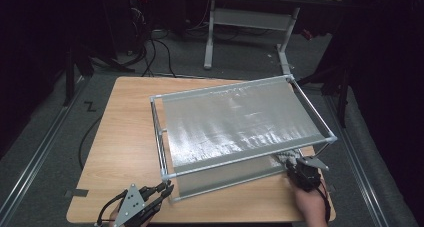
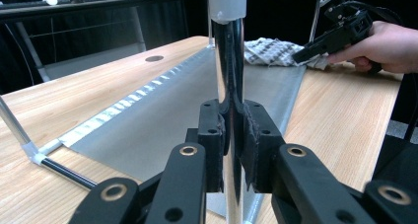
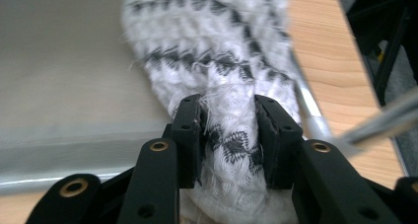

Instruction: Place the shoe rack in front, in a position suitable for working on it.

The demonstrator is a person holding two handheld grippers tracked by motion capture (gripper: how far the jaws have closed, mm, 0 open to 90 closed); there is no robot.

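Observation:
A metal rod rack (image 1: 220, 89) stands on the wooden table (image 1: 125, 137), with a grey sheet (image 1: 235, 124) sloping across its top. At the near left corner, my left gripper (image 1: 168, 189) is shut on the rack's shiny upright post (image 2: 227, 61), and its pads (image 2: 212, 135) clamp the post from both sides. A white cloth with black zigzag bands (image 3: 212, 46) lies on the lower grey sheet by the rack's near right corner (image 1: 282, 158). My right gripper (image 3: 227, 130) is shut on a bunched fold of that cloth, held by a hand (image 1: 312, 207).
The rack's right leg (image 3: 305, 100) runs close beside the cloth. A round hole (image 2: 154, 58) sits in the tabletop's far part. Behind the table stand a white desk frame (image 1: 250, 17) and floor cables (image 1: 155, 52). Bare wood lies left of the rack.

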